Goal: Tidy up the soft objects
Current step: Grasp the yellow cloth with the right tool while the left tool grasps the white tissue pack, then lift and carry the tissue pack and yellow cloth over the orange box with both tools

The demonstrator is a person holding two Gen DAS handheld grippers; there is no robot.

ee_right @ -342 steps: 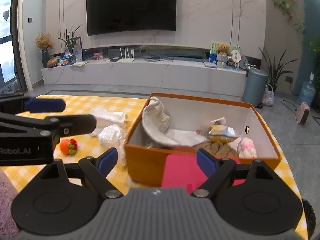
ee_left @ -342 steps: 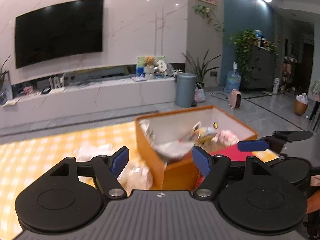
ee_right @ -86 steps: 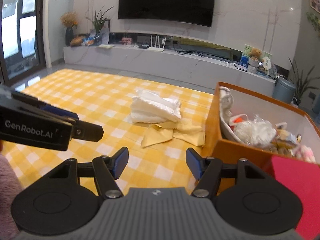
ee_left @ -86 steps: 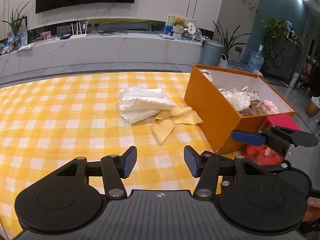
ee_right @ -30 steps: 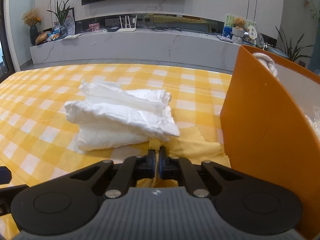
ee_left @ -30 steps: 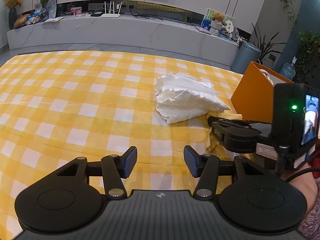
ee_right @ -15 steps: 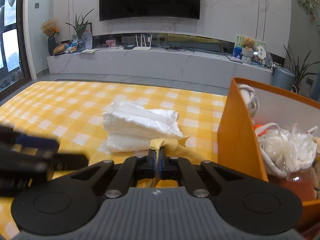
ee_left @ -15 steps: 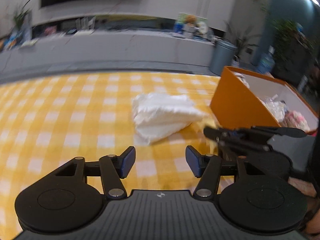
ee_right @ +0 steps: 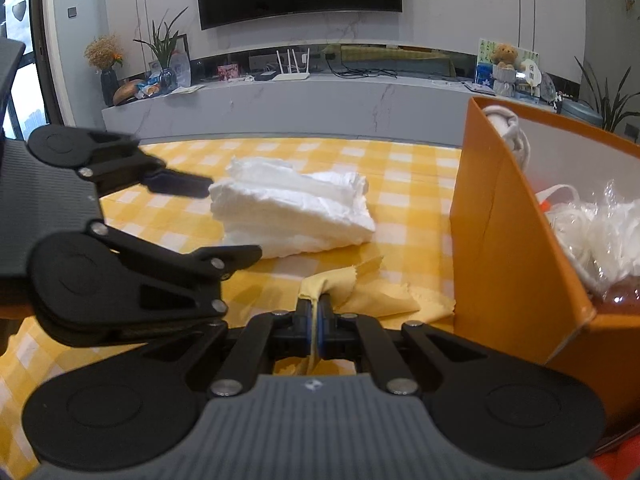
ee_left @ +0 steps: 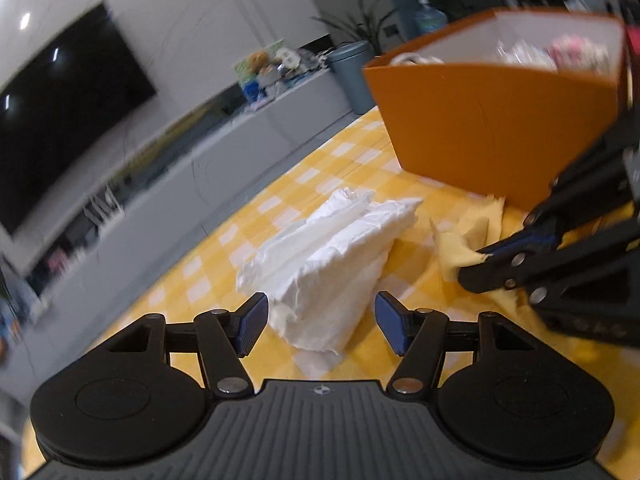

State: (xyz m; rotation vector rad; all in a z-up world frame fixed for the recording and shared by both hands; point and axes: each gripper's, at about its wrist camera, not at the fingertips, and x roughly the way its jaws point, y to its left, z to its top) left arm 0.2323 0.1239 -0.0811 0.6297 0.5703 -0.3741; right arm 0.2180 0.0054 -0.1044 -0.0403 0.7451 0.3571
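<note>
An open orange cardboard box (ee_right: 508, 240) with a pale inner wall stands at the right of the bench (ee_right: 404, 184), which is covered in a yellow-and-white checked cloth. Inside the box lie a crumpled clear plastic bag (ee_right: 612, 232), white looped cords (ee_right: 508, 128) against its far left corner, and, in the left wrist view, something pink and fluffy (ee_left: 576, 46); what sits lower in the box is hidden by its wall.

The right gripper (ee_right: 315, 322) is clamped tight on a thin yellow cloth (ee_right: 376, 296), whose loose end trails on the bench just beside the box's near left corner. To its left, the left gripper (ee_left: 318, 318) has its jaws opening, on either side of the near end of a folded stack of white crinkled padding (ee_left: 328, 256) without pressing it. The padding lies mid-bench, just left of the yellow cloth.

The left wrist view is tilted and motion-blurred, so the box's contents there are hard to make out.
</note>
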